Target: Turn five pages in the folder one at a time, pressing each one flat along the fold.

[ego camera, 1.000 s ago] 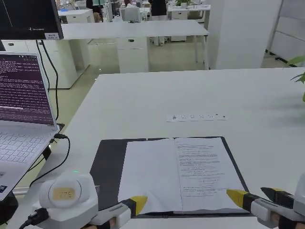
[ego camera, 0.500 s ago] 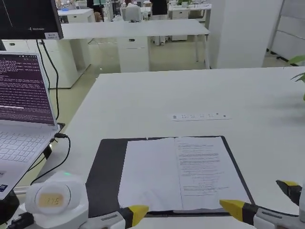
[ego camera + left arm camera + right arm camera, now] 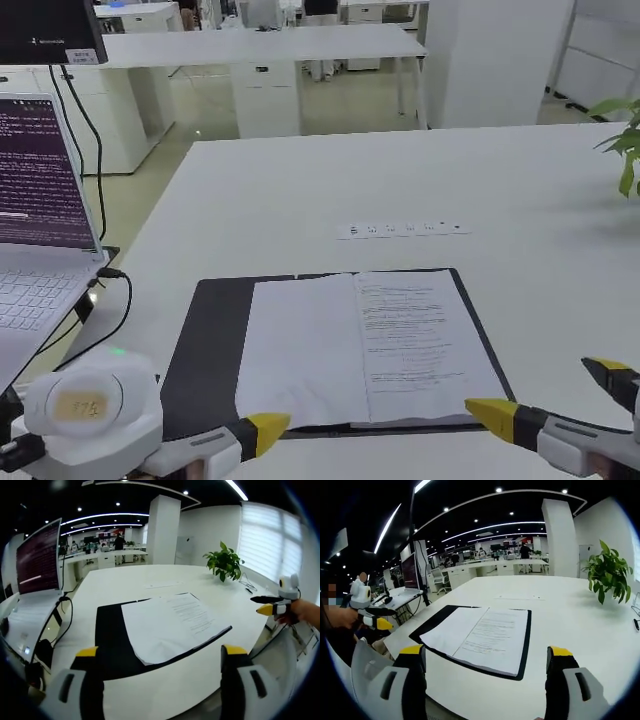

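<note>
A: Fingers, quick?
B: On the left gripper (image 3: 160,652) the fingers (image 3: 88,652) are spread wide with nothing between them. The right gripper (image 3: 548,392) is the same, fingers (image 3: 560,652) wide apart and empty. Neither visibly touches paper.
A: Folder?
B: The folder (image 3: 210,350) lies open and flat on the worktop (image 3: 300,190), just ahead of both sets of fingers and between them. The blank sheet (image 3: 300,345) is on the left fingers' side and the printed page (image 3: 425,330) on the right fingers' side. The fold runs straight away from them.
A: Why held like that?
B: Likely staging. One right fingertip sits near the printed page's near corner, which looks like the spot to lift a page from. The left fingers hover by the near edge below the blank sheet, well placed to press along the fold once a page lands. The wide spread probably lets either come down over a thin sheet.
A: Progress?
B: Page count cannot be told, and no page is lifted.
A: Anything else?
B: A laptop (image 3: 30,200) sits well off beyond the left fingers, and a plant (image 3: 625,140) far past the right ones. Both are out of the way.
</note>
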`<state>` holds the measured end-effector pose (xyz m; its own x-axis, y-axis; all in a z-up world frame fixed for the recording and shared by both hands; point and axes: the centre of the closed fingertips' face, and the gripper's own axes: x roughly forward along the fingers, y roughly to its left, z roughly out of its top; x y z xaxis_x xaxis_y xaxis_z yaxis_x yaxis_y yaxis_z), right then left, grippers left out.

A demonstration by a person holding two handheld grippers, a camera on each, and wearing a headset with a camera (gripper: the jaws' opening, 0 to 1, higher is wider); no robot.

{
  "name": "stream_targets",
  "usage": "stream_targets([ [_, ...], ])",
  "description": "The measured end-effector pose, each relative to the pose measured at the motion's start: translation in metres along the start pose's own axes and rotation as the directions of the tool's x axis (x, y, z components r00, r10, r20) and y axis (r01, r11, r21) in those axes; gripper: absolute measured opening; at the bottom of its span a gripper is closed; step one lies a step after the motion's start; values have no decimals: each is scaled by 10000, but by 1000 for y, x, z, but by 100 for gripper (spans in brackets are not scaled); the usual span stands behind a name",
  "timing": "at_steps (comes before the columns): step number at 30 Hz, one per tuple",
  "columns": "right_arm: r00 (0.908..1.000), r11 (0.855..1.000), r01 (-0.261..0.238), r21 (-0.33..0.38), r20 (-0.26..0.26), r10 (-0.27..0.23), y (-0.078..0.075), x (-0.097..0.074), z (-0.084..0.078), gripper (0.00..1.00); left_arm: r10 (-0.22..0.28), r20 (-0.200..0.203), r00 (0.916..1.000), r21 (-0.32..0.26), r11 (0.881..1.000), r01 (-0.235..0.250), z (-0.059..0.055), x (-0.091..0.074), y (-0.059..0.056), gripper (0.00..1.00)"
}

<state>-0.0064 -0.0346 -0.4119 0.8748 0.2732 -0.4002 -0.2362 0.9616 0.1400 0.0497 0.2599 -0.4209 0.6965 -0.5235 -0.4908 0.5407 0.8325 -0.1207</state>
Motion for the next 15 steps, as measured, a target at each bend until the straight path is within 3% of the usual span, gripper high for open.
stream_targets([
  [4,10000,10000,28,4,-1,-28,-2,-2,-1,100,-211,-82,9997,195,9996,213,0,14,-12,99],
  [6,10000,10000,10,48,-35,-10,-4,-2,-4,99,-406,-162,9990,294,9987,411,0,24,-21,93],
  [12,9998,9999,-13,122,-176,15,-9,-2,-10,97,-1092,-261,9937,272,9936,1099,-1,60,-57,86],
  [15,9999,9997,-60,218,-144,63,-11,-2,-10,96,-1536,-290,9877,471,9868,1549,-1,82,-80,82],
])
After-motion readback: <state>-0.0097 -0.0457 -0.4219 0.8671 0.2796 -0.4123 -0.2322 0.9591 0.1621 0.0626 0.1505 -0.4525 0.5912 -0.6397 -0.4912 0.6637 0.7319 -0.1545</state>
